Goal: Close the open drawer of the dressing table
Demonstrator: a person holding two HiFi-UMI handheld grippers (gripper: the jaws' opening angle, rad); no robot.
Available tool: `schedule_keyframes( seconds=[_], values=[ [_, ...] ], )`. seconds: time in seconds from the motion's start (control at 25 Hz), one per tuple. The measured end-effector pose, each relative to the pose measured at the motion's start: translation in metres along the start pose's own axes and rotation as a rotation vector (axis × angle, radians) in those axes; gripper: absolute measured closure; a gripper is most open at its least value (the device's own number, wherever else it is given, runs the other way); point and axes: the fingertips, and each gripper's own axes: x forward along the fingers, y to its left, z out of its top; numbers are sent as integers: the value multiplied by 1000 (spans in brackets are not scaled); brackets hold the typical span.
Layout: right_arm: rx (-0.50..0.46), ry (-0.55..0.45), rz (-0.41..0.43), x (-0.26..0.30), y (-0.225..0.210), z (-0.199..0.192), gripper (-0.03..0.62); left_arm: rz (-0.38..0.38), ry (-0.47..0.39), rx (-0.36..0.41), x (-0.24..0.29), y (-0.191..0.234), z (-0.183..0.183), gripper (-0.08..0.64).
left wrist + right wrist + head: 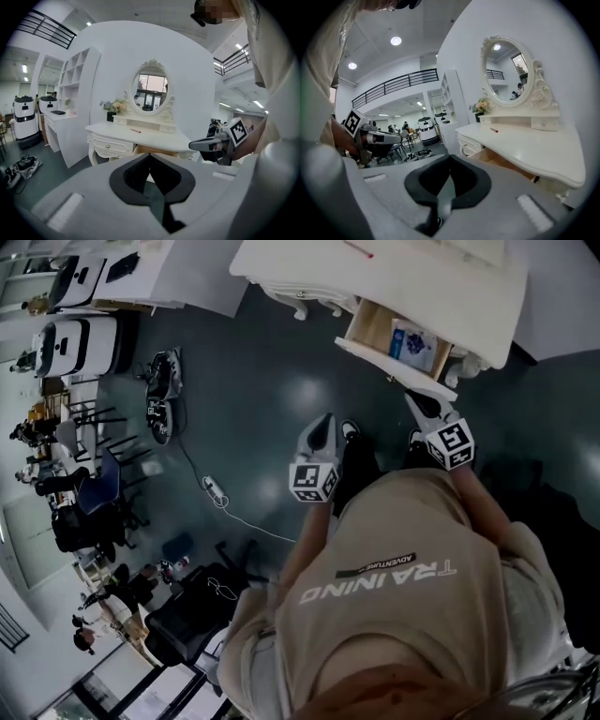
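Note:
The white dressing table (469, 287) stands in front of me, its wooden drawer (401, 341) pulled open with a blue and white pack (412, 341) inside. In the head view my left gripper (323, 425) hangs over the dark floor, left of the drawer and apart from it. My right gripper (414, 401) is just below the drawer's front edge. Both are shut and hold nothing. The left gripper view shows its jaw tips (150, 156) meeting before the table (140, 136). In the right gripper view the tips (450, 158) meet, with the drawer (501, 161) under the tabletop.
An oval mirror (151, 92) and a red pen (135, 131) sit on the tabletop. A power strip with a cable (214, 490) and black gear (159, 395) lie on the floor to the left. White robots (80, 343) and chairs (103, 479) stand farther left.

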Motion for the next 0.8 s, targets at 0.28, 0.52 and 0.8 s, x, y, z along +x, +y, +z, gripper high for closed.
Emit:
schedule_keyframes(
  seconds=[0.28,0.52,0.8],
  values=[
    [47,-38,-233,25,14,27,588,-237,13,109,26,44,14,558],
    [235,-96,-486,27,16,23,588,-443,54,127,58,77,9,558],
    [357,-65,-712,-25,17,-22,588,-613,149,153,96,64,-21,558]
  ],
)
